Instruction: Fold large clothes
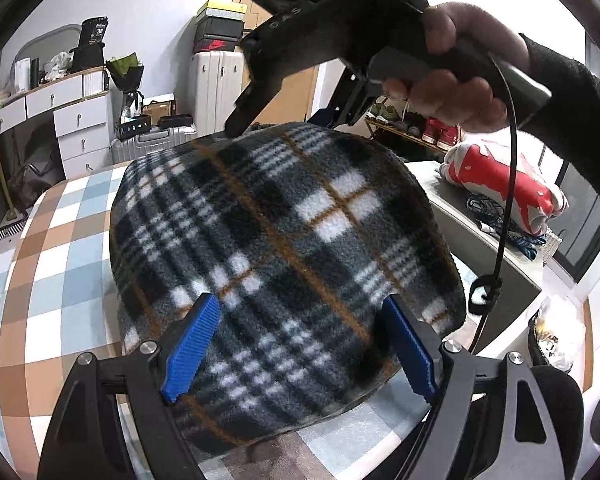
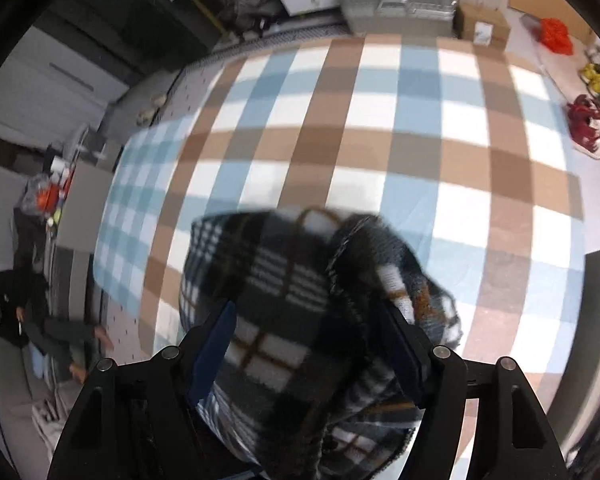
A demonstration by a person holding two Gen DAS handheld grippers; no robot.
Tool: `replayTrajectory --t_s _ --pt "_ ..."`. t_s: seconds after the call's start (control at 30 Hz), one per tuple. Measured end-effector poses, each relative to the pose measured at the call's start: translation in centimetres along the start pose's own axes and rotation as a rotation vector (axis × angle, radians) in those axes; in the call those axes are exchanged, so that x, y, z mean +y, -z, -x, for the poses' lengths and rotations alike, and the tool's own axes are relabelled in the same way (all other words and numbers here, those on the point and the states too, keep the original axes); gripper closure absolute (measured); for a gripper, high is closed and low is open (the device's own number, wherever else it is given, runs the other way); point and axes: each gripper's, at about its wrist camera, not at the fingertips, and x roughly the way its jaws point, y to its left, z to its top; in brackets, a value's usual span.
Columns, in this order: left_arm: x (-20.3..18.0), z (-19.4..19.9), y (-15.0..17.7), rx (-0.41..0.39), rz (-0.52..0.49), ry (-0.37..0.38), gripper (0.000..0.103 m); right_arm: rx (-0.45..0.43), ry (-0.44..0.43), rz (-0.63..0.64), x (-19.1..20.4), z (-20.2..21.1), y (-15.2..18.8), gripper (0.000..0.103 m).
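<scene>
A dark plaid fleece garment (image 1: 276, 236) with white and orange lines lies folded into a thick bundle on a checked bed cover (image 1: 52, 264). My left gripper (image 1: 300, 320) is open, its blue pads either side of the bundle's near edge. My right gripper (image 1: 284, 128) shows in the left wrist view at the bundle's far edge, held by a hand. In the right wrist view my right gripper (image 2: 312, 324) has the plaid garment (image 2: 284, 292) bunched between its blue pads and hanging over the checked cover (image 2: 380, 140).
White drawers (image 1: 80, 120), suitcases (image 1: 148, 144) and stacked shoe boxes (image 1: 220, 24) stand beyond the bed. A red and white garment (image 1: 504, 184) lies on a grey surface at right. A shoe rack (image 1: 420, 128) is behind it. Shoes (image 2: 588, 120) lie on the floor.
</scene>
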Motion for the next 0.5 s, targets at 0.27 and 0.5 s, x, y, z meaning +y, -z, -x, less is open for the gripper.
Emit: replayTrajectory --t_s 0.27,0.5 --pt "0.7 0.0 -0.1 0.001 0.023 0.002 0.023 -0.011 0.002 0.033 1.0 -1.1 0.1 0.046" --pt "1.6 -0.1 -0.3 0.007 0.082 0.023 0.022 -0.156 -0.115 0.073 1.9 2.2 1.6 0.091"
